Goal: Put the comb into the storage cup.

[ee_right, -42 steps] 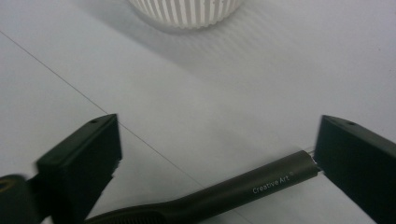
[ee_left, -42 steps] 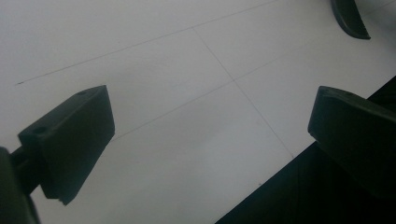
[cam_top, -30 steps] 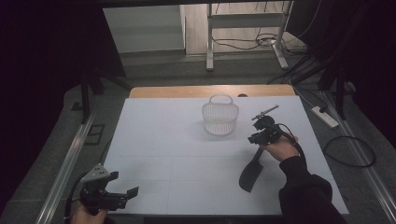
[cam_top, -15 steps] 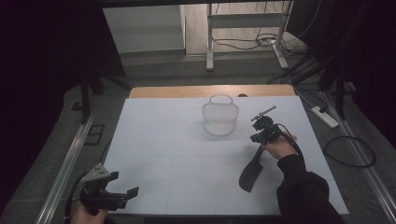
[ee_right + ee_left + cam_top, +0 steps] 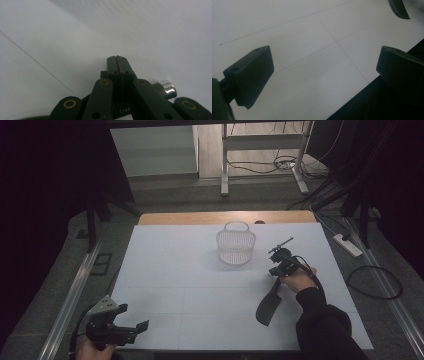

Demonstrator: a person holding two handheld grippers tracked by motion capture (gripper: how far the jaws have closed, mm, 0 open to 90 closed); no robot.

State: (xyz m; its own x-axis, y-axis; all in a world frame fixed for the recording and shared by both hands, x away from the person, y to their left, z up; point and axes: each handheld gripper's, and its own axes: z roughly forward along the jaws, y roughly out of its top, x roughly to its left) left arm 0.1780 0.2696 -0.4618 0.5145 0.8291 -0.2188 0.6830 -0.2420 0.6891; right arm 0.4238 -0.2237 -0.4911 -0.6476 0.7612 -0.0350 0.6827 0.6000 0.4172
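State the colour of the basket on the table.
The basket is white, an openwork mesh with a looped handle; it shows best in the high view.

A laboratory or recording studio setting is indicated. A table [image 5: 165, 270] covered with a white gridded sheet is set on a grey carpeted floor [image 5: 65, 250] and is flanked by metal rails [image 5: 70, 295]. Black curtains [image 5: 50, 170] are hung on both sides. A power strip [image 5: 348, 245] and loose cables [image 5: 375, 282] are laid on the floor, and a metal frame [image 5: 225, 165] is placed behind.
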